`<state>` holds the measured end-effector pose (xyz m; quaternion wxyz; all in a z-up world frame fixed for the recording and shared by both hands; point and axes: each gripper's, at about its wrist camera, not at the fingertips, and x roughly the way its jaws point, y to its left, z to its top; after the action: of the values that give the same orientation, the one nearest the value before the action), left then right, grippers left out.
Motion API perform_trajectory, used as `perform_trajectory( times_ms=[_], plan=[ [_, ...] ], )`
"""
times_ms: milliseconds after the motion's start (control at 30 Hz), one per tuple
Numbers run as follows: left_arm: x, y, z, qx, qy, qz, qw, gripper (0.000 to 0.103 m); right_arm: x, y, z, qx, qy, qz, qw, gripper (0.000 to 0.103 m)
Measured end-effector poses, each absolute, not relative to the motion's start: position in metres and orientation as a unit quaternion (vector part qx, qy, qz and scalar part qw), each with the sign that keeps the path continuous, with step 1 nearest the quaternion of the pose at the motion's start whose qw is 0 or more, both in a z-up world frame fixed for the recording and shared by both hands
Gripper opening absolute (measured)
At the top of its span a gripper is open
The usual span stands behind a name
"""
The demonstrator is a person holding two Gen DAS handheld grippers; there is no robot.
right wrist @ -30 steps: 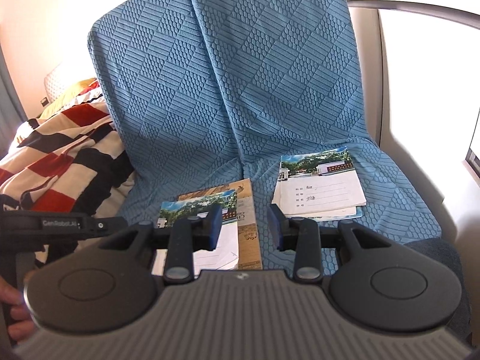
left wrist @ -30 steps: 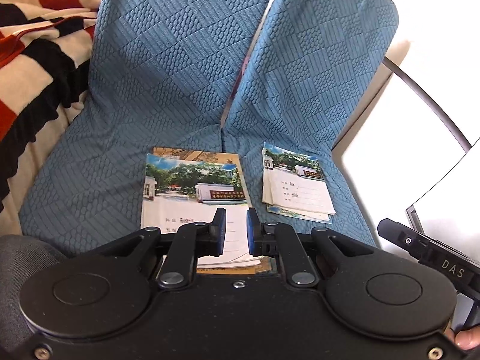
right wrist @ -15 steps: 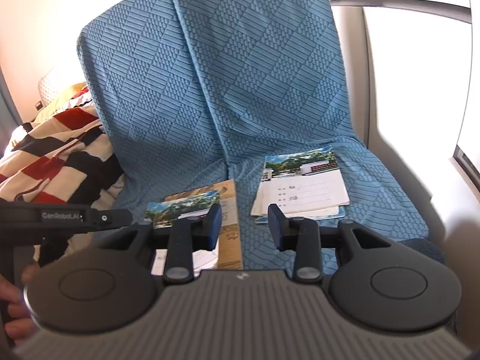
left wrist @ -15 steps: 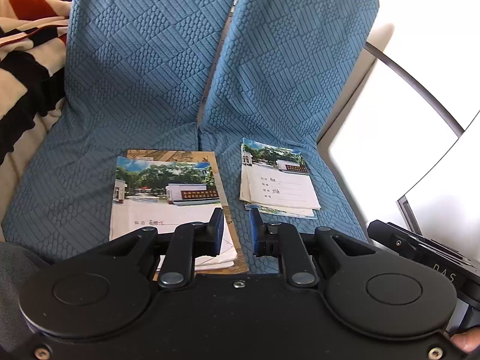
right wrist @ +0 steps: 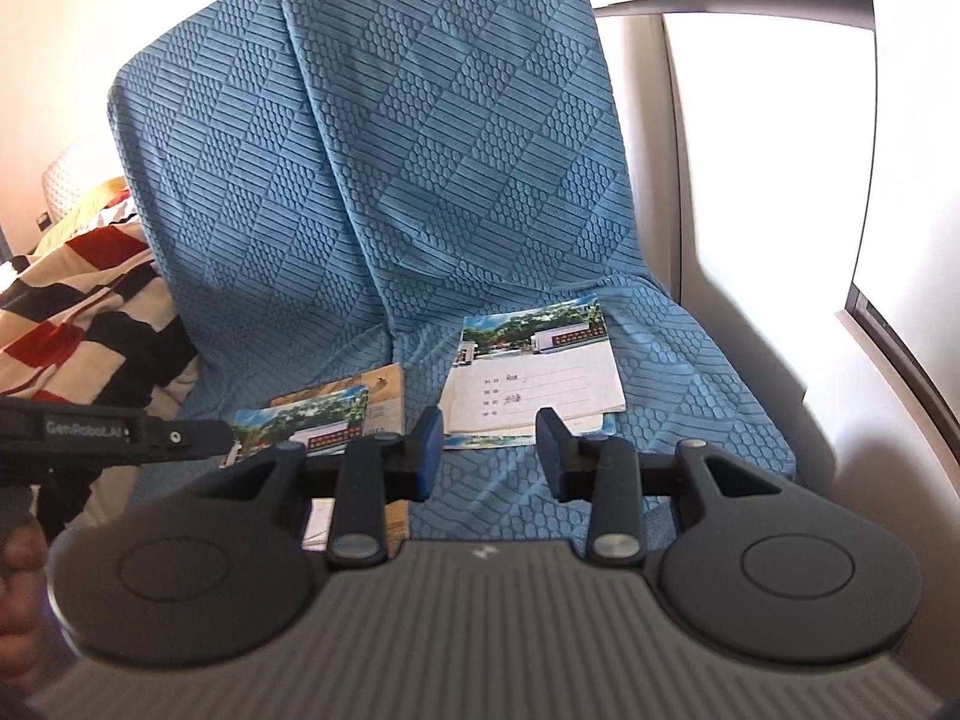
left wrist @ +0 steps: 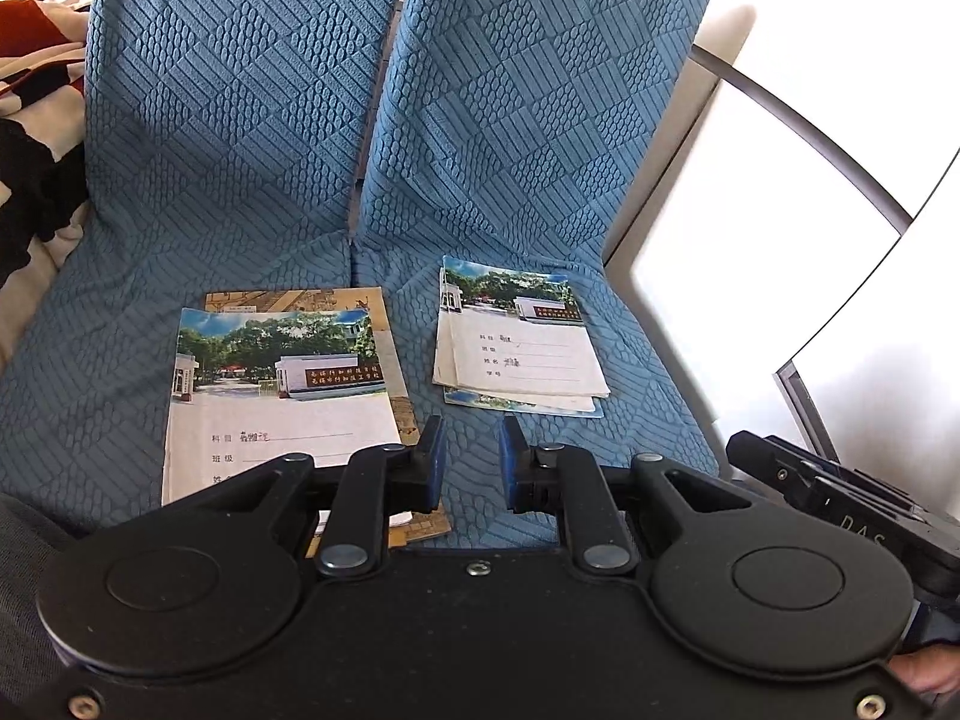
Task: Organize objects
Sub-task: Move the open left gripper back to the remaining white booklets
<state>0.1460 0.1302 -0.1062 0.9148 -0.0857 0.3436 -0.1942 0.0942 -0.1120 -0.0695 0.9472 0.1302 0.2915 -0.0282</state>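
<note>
Two piles of school notebooks lie on a blue sofa seat. The left pile has a photo-cover notebook on top of a brown book; it also shows in the right wrist view. The right pile is a loose stack of notebooks, seen in the right wrist view too. My left gripper is open and empty, hovering above the seat between the piles. My right gripper is open and empty, just in front of the right pile.
The blue textured cover drapes two back cushions and the seat. A red, black and cream striped blanket lies to the left. A white armrest and a bright window are on the right.
Both grippers have shifted right; the piles now sit further left in both views. The left gripper's jaws have opened a little wider. The notebooks have not moved.
</note>
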Motion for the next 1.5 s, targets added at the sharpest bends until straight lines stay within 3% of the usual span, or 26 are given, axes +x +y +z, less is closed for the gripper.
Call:
perform_trajectory(
  times_ms=[100,267,333,533,1067,1100,1167,1233,1300,1500],
  plan=[
    [0.148,0.125,-0.104,-0.076,0.333,-0.196,0.919,0.042,0.094,-0.117,-0.075,0.137,0.288,-0.038,0.947,0.048],
    [0.160,0.117,-0.103,-0.061,0.330,-0.198,0.921,0.047,0.099,-0.130,-0.088,0.152,0.286,-0.054,0.944,0.055],
    [0.165,0.114,-0.103,-0.059,0.327,-0.197,0.922,0.055,0.101,-0.136,-0.093,0.155,0.280,-0.064,0.945,0.070],
    [0.188,0.101,-0.113,-0.069,0.344,-0.208,0.913,0.067,0.117,-0.149,-0.115,0.166,0.287,-0.088,0.939,0.073],
    [0.246,0.045,-0.141,-0.050,0.373,-0.231,0.897,0.063,0.162,-0.174,-0.156,0.185,0.309,-0.105,0.927,0.072],
    [0.251,0.043,-0.144,-0.055,0.379,-0.233,0.894,0.060,0.167,-0.176,-0.158,0.183,0.308,-0.104,0.928,0.069],
    [0.262,0.039,-0.151,-0.063,0.387,-0.238,0.889,0.055,0.174,-0.178,-0.160,0.168,0.299,-0.108,0.933,0.055],
    [0.271,0.035,-0.157,-0.068,0.395,-0.235,0.885,0.051,0.182,-0.176,-0.162,0.145,0.289,-0.105,0.941,0.034],
    [0.279,0.032,-0.162,-0.073,0.400,-0.230,0.884,0.051,0.189,-0.176,-0.167,0.120,0.279,-0.106,0.947,0.026],
    [0.305,0.023,-0.181,-0.090,0.425,-0.215,0.874,0.044,0.217,-0.185,-0.182,0.114,0.287,-0.103,0.946,0.022]
  ],
)
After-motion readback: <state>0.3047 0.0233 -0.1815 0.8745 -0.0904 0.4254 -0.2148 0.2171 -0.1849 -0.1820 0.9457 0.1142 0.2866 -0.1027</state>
